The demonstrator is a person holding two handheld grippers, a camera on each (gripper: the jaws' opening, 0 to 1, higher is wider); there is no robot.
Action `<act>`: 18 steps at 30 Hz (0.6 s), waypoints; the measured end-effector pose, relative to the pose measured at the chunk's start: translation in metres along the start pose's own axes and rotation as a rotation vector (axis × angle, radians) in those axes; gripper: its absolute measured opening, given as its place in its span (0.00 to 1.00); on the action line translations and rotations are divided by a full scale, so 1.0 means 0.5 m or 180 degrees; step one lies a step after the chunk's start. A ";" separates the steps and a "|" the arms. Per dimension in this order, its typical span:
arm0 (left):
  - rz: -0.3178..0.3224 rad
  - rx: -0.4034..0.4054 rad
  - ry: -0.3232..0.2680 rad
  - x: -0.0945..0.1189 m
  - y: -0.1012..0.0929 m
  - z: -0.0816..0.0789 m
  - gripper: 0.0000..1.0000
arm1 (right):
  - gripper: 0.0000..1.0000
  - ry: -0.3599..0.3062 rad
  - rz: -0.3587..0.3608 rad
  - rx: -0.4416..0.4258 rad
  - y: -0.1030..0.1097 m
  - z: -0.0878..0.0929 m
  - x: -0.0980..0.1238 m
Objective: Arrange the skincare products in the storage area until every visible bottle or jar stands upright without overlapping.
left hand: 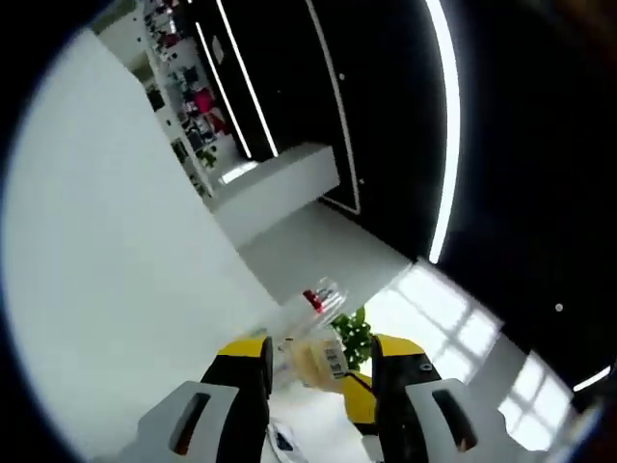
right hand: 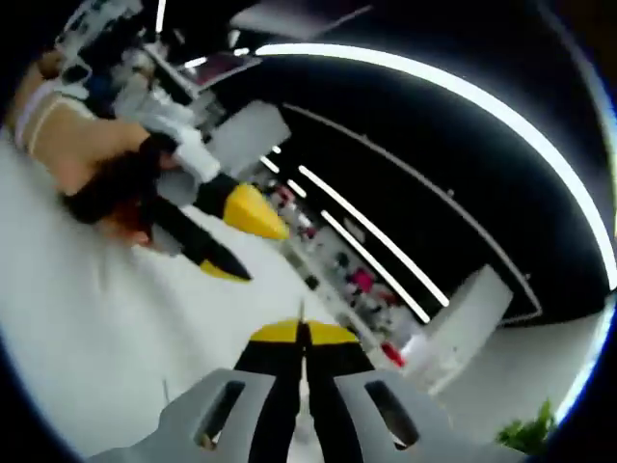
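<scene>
Left gripper view: my left gripper point(left hand: 318, 362) clamps a clear bottle point(left hand: 313, 338) with a red cap between its 2 jaws, raised toward the black ceiling point(left hand: 386, 96) with light strips. Right gripper view: my right gripper point(right hand: 304, 338) has its 2 jaws pressed together, holding nothing; the left gripper point(right hand: 227, 236) appears upper left in a hand point(right hand: 92, 154).

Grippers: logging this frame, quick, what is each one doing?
Left gripper: shut on a clear plastic bottle with a red cap.
Right gripper: shut, holding nothing.
</scene>
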State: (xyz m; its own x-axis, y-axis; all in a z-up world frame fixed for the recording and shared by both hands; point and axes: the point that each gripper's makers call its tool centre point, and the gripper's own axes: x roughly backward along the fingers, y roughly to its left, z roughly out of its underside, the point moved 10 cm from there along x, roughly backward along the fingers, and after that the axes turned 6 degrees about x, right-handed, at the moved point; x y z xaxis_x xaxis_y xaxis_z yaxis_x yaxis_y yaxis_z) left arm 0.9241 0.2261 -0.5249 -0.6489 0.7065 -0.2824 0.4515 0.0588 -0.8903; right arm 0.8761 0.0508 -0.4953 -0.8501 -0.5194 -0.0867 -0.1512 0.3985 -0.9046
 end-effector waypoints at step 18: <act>0.0095 0.0144 0.0196 -0.002 -0.009 0.025 0.33 | 0.00 -0.0371 0.0106 0.0800 0.013 -0.044 0.021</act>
State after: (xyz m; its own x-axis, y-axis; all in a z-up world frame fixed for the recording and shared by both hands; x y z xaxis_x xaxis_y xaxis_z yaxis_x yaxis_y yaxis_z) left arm 0.9151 0.2164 -0.5250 -0.5961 0.7496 -0.2877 0.4409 0.0061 -0.8975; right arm 0.8553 0.0645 -0.4928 -0.7867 -0.5983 -0.1524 0.0181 0.2244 -0.9743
